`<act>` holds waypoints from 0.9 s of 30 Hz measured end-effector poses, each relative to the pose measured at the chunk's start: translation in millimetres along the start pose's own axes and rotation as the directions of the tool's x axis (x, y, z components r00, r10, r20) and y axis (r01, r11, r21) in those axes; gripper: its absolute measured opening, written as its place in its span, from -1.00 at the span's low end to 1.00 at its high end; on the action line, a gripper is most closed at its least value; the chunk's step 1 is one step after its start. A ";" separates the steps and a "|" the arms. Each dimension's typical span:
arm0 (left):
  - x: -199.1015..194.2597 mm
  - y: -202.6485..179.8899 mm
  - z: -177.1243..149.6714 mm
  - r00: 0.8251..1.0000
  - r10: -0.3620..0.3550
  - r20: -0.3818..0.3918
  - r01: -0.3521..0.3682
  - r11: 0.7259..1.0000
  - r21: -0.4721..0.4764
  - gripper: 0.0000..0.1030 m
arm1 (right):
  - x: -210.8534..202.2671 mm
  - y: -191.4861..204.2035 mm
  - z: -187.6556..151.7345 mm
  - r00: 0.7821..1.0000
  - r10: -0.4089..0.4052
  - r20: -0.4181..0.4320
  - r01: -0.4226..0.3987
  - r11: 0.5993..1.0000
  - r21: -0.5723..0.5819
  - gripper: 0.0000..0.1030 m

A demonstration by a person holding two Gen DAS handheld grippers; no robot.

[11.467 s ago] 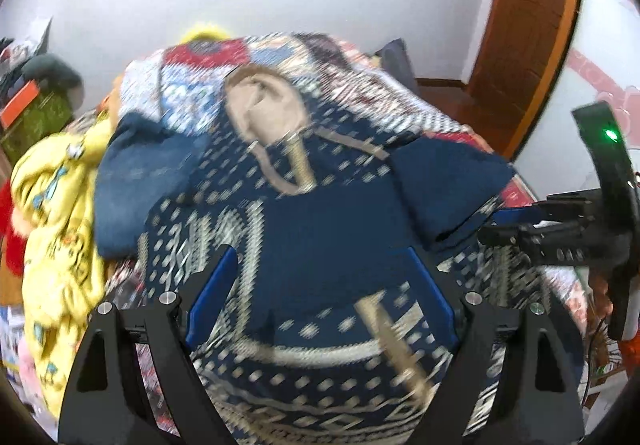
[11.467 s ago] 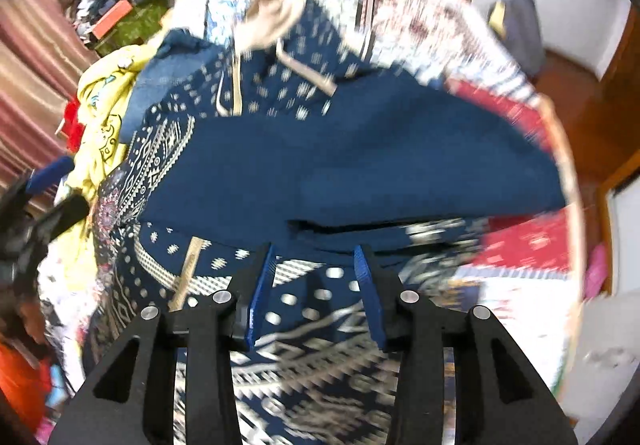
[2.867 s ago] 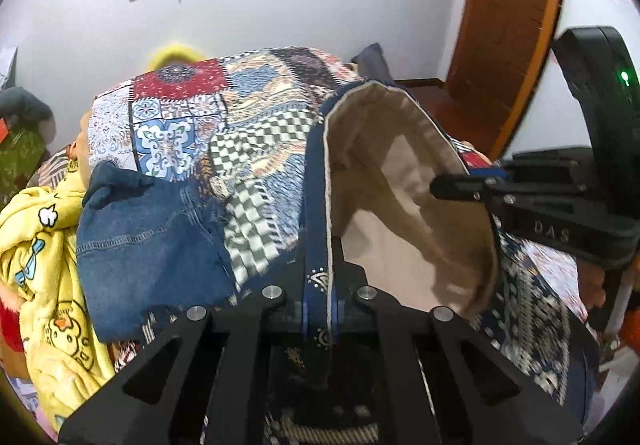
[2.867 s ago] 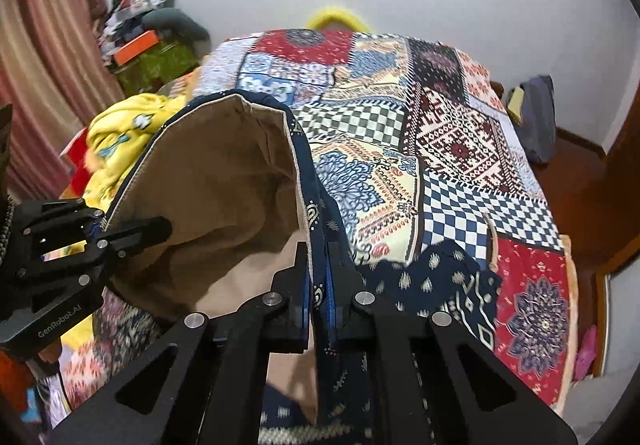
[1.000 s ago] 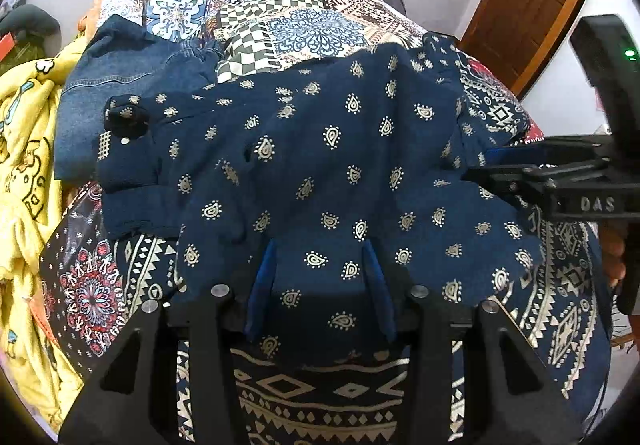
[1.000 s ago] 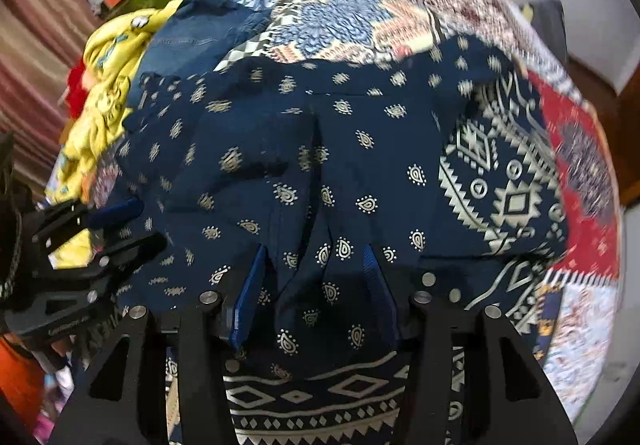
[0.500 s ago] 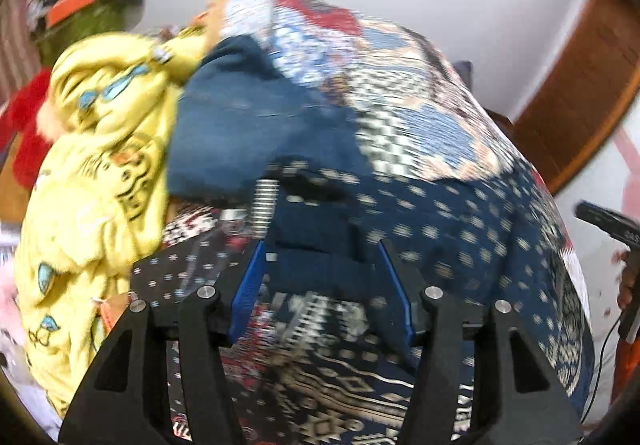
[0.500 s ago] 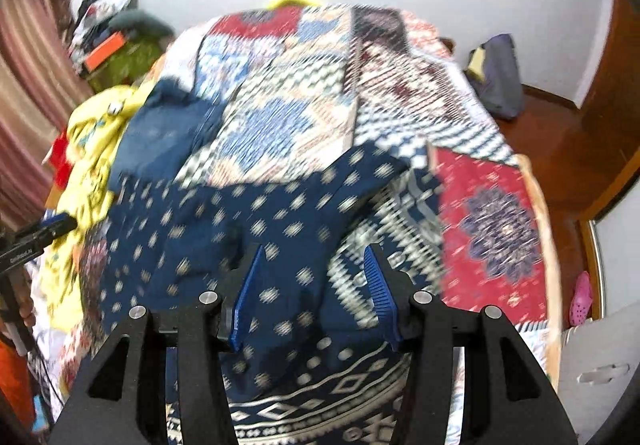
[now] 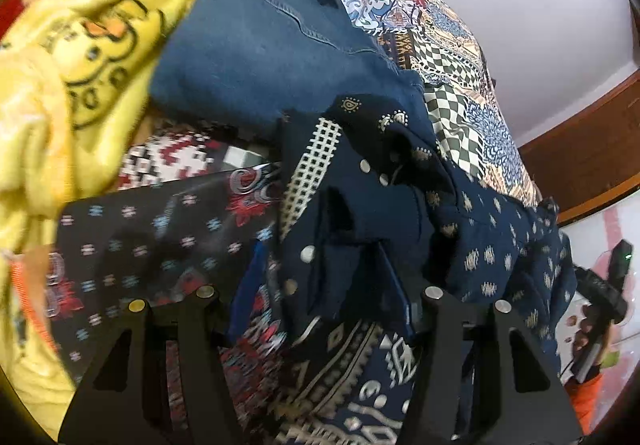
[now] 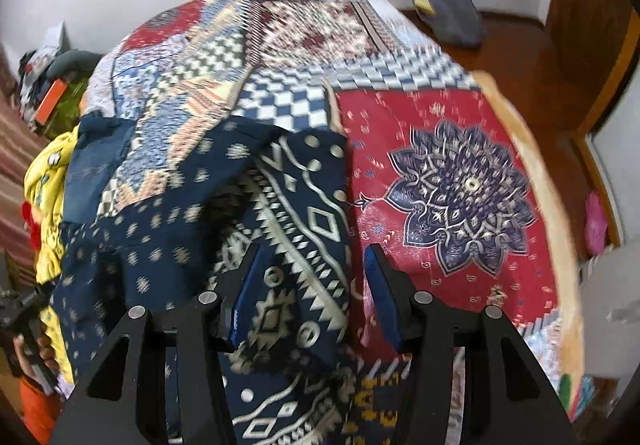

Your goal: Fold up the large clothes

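Spread over the near part of the bed, a navy patterned garment [image 9: 472, 237], crumpled, with small pale teardrop marks on the upper layer and broad white geometric bands on the layer below. In the right wrist view, one corner of it turned back, so that the banded side is showing. In the left wrist view, a bunched fold with a white checked strip and some round snaps, standing up a little from the rest.

Directly above this fold, the left gripper [image 9: 320, 269], pointing steeply down, jaws just now opening and standing released; cloth of the fold between the blue pads, not squeezed as far as can be seen. Over the turned corner, the right gripper [image 10: 316, 273], also released, with one pad above the banded cloth and the other above the red panel of the bed cover [image 10: 460, 117]; nothing grasped.

Under the garment, this patchwork cover, with checked, floral and red squares. Just beside the garment on the left, touching its edge, folded blue jeans [image 9: 260, 45]; further left a yellow printed garment [image 9: 80, 25] in a heap. Below the jeans, a dark cloth with red flowers [image 9: 140, 237]. On the wooden floor beyond the bed, near the white wall, a grey bag [image 10: 452, 9]. Pictures partly blurred
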State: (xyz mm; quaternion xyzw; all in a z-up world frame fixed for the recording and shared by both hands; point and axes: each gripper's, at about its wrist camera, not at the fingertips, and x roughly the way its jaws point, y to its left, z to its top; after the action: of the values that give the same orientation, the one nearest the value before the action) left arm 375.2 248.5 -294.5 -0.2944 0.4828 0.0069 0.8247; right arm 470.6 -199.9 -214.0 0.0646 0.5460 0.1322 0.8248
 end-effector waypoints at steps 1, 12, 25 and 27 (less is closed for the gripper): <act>3.7 -0.7 1.2 1.000 -0.017 0.001 0.017 1.000 -0.006 0.08 | 4.6 -2.8 1.5 1.000 0.014 -0.009 -0.014 1.000 0.016 -0.08; 24.0 -2.9 20.9 0.994 -0.108 0.016 0.108 0.994 -0.007 -0.53 | 31.8 1.6 19.0 0.993 0.118 0.024 -0.119 0.992 0.042 -0.12; -39.1 -46.5 28.3 0.985 -0.083 0.148 0.059 0.986 0.157 -0.81 | -26.6 33.2 31.0 0.975 0.145 0.170 -0.130 0.987 -0.097 -0.88; -48.5 -56.5 35.4 0.983 -0.084 0.162 0.053 0.981 0.188 -0.82 | -42.1 44.1 37.9 0.965 0.163 0.207 -0.141 0.983 -0.117 -0.89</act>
State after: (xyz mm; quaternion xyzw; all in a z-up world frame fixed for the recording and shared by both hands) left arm 394.0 232.5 -215.8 -0.2324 0.3990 -0.0407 0.8861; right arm 483.3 -168.4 -150.7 0.0783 0.4391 0.2150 0.8688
